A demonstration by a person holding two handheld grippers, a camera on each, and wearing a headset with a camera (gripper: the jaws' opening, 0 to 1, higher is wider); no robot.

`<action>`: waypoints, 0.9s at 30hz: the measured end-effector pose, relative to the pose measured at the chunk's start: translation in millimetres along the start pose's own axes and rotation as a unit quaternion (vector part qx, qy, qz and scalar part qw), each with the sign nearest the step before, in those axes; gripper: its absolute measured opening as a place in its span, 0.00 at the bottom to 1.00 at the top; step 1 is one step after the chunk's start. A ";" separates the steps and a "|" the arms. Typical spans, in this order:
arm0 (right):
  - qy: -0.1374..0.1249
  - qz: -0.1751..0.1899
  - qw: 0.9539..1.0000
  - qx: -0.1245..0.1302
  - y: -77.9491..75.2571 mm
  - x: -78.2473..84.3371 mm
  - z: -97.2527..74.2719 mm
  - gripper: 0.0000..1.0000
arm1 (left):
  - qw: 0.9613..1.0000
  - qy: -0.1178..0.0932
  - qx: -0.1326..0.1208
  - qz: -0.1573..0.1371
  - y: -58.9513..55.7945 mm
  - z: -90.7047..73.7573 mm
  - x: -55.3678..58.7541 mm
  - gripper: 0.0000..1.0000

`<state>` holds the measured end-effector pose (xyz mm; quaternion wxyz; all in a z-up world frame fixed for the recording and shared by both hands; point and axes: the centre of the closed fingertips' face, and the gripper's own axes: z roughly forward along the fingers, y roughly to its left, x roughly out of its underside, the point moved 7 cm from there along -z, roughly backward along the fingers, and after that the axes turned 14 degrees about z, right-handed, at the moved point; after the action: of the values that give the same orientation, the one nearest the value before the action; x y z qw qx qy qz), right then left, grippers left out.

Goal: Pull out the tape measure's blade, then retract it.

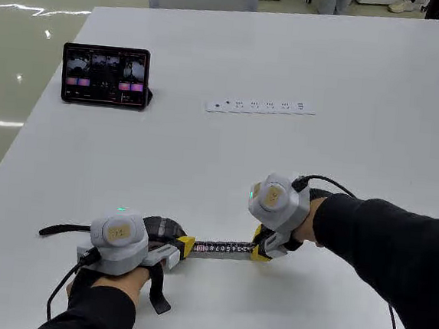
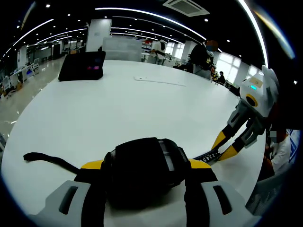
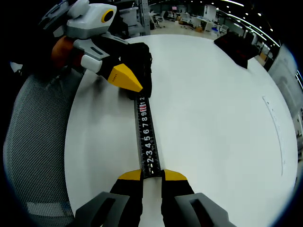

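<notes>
A black tape measure case [image 2: 142, 172] sits clamped between my left gripper's [image 2: 147, 165] yellow-tipped jaws; it lies on the white table [image 1: 282, 154] at the near left [image 1: 164, 229]. Its black wrist strap [image 1: 64, 229] trails left. The dark blade [image 3: 146, 139] with white numerals runs out a short way from the case to my right gripper [image 3: 152, 176], which is shut on the blade's end. In the head view the blade [image 1: 221, 248] spans between the left gripper [image 1: 181, 247] and the right gripper [image 1: 262, 253].
A tablet [image 1: 105, 75] with a lit screen stands at the far left of the table. A white power strip [image 1: 260, 106] lies flat in the middle. The table's near edge runs just below the grippers. People stand beyond the far edge.
</notes>
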<state>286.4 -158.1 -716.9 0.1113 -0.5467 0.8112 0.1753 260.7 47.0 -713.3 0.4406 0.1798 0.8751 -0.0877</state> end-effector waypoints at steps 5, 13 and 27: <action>0.002 0.001 1.000 0.001 0.7 -1.0 0.8 0.10 | 1.000 0.000 0.000 0.000 -0.1 0.0 0.1 0.63; 0.005 0.000 1.000 0.000 1.5 -3.0 1.8 0.10 | 1.000 0.001 0.002 -0.001 -0.2 -0.2 0.0 0.63; 0.006 0.003 1.000 0.002 2.9 -7.1 4.3 0.10 | 1.000 0.004 0.004 -0.001 0.4 -0.1 -0.1 0.63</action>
<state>286.4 -149.3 -717.7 0.1069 -0.5452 0.8137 0.1710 260.7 47.3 -713.2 0.4365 0.1809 0.8766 -0.0910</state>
